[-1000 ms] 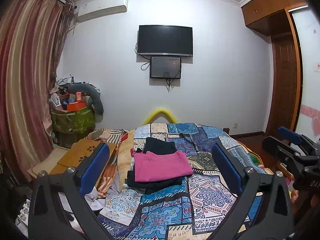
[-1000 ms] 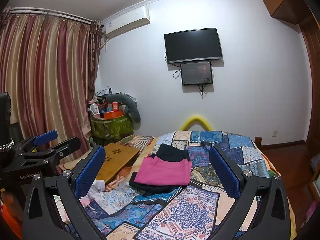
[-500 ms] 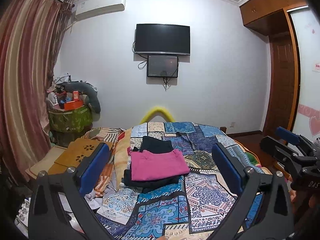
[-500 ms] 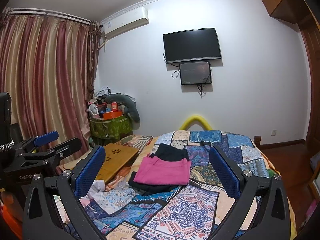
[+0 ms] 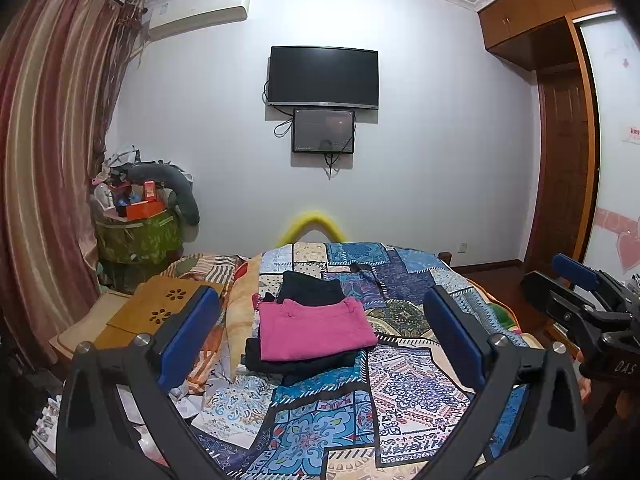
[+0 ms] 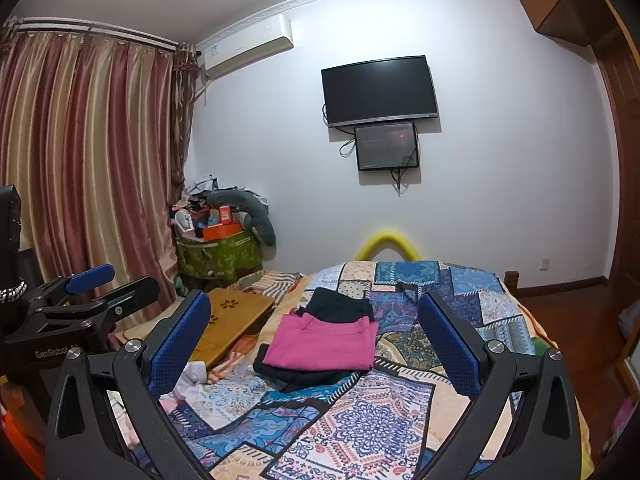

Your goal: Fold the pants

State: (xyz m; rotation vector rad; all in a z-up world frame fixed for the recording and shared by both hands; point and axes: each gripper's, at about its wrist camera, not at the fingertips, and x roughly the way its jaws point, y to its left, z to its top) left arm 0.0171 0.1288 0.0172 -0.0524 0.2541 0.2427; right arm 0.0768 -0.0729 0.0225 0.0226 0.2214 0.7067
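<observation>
Your left claw [image 5: 320, 336] is spread wide with nothing between its blue pads [image 5: 188, 336], held up over the near end of the bed, and your right claw [image 6: 316, 340] is the same: fingers well apart, empty, raised over the bedspread. Neither is touching cloth.

The pink pants [image 5: 314, 330] lie ahead of both claws, folded into a neat rectangle on top of a dark garment [image 5: 304, 362], with another folded dark piece [image 5: 310, 290] just behind them toward the foot of the bed. Judging from how squarely the pink pair sits, that fold looks finished (or nearly so), and you seem to be between garments and not mid-fold. If more pants remain to be done, your next move calls for bringing both claws down and forward to the stack, choosing one layer only, and pinching its edge without dragging the piece beneath it; the loose dark cloth sticking out under the pink pair could easily come along.

The bed wears a busy patchwork bedspread [image 5: 400, 392] in blues, creams and oranges, which may make dark fabric edges harder for you to pick out. A wooden lap table [image 6: 236, 316] sits to the left of the bed. Beyond it stand striped curtains [image 6: 88, 152] and a green bin [image 6: 218, 256] piled with clutter. On the far white wall hang a television [image 5: 323, 76], a smaller screen [image 5: 323, 130] below it, and an air conditioner [image 6: 248, 46].
</observation>
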